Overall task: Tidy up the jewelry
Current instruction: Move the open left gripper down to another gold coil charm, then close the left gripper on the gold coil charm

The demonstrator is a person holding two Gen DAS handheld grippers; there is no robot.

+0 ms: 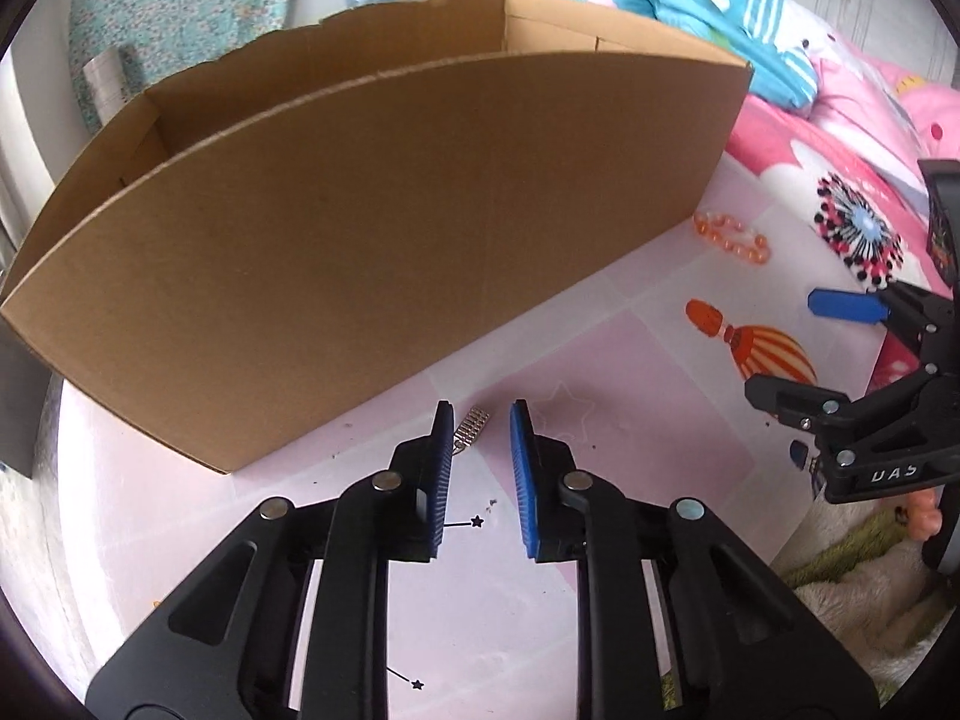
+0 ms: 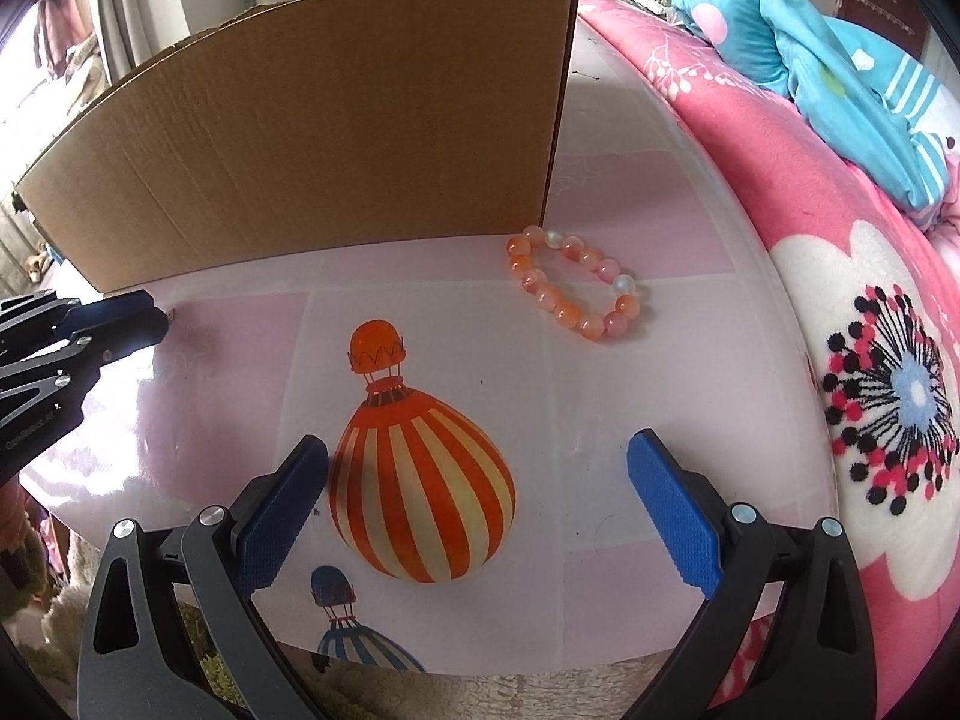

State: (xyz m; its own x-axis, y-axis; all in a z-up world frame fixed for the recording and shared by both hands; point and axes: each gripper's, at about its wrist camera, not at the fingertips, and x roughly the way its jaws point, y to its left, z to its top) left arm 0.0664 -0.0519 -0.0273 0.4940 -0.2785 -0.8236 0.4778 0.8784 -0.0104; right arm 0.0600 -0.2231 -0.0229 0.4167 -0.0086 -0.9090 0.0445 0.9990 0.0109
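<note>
A small silver jewelry piece (image 1: pixel 473 427) lies on the pink table cover just in front of the cardboard box (image 1: pixel 360 240). My left gripper (image 1: pixel 481 409) hangs over it with its jaws narrowly apart. The piece sits between the tips against the left pad, and the right pad stands clear of it. An orange bead bracelet (image 2: pixel 591 322) rests by the box's right corner and also shows in the left wrist view (image 1: pixel 735 246). My right gripper (image 2: pixel 480 450) is wide open above the balloon print, holding nothing. The left gripper (image 2: pixel 157 311) appears at the left edge of the right wrist view.
The tall box (image 2: pixel 330 150) walls off the back of the round table (image 2: pixel 660 396). A pink flowered blanket (image 2: pixel 840 360) and a blue quilt (image 2: pixel 840 72) lie to the right. A green fuzzy rug (image 1: pixel 852 546) shows below the table's edge.
</note>
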